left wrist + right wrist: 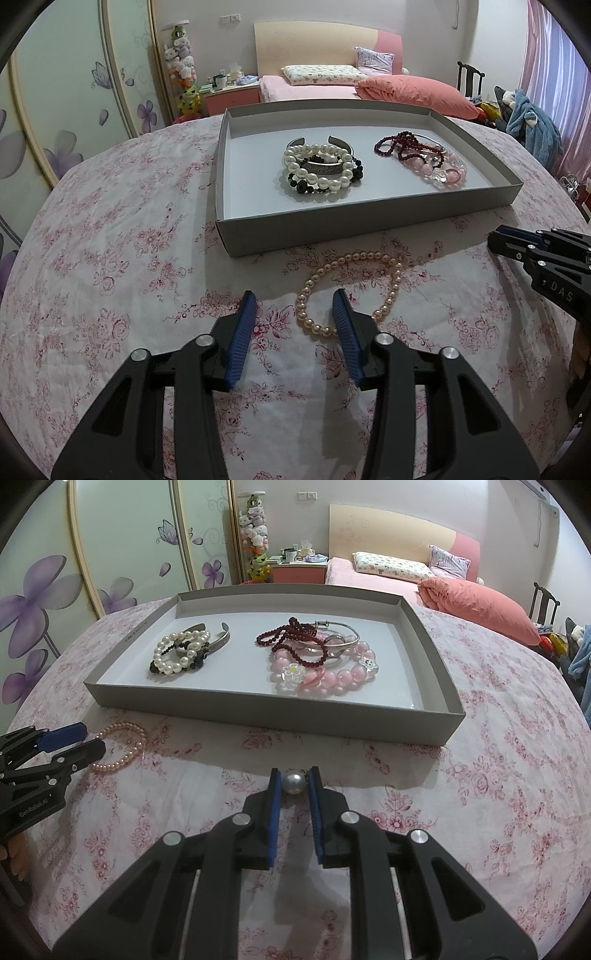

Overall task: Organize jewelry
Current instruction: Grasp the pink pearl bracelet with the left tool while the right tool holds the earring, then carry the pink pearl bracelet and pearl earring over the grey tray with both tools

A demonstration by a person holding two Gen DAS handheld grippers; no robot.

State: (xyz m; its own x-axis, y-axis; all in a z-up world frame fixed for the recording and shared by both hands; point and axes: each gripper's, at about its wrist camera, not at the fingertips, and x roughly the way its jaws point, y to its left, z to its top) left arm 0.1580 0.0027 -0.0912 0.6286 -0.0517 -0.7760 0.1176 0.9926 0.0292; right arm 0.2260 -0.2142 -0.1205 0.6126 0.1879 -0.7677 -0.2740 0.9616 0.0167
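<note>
Both tongs alike — left tongs [294, 308] and right tongs [294, 780]: black angular frames with cut-out slots, round silver screws at the joints, ribbed blue pads [243, 332] inside each finger — white lettering printed on the side.

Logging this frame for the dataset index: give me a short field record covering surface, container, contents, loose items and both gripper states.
surface: pink floral tablecloth
container: shallow grey cardboard tray
tray, left pile: white pearl bracelet with black beads and silver cuff
tray, right pile: dark red bead strand, pink glass bead bracelet, silver bangles
loose item: pale pink pearl necklace on the cloth, in front of the tray
left hand-held gripper: open, right finger over the necklace loop
right hand-held gripper: shut on a large grey pearl
</note>
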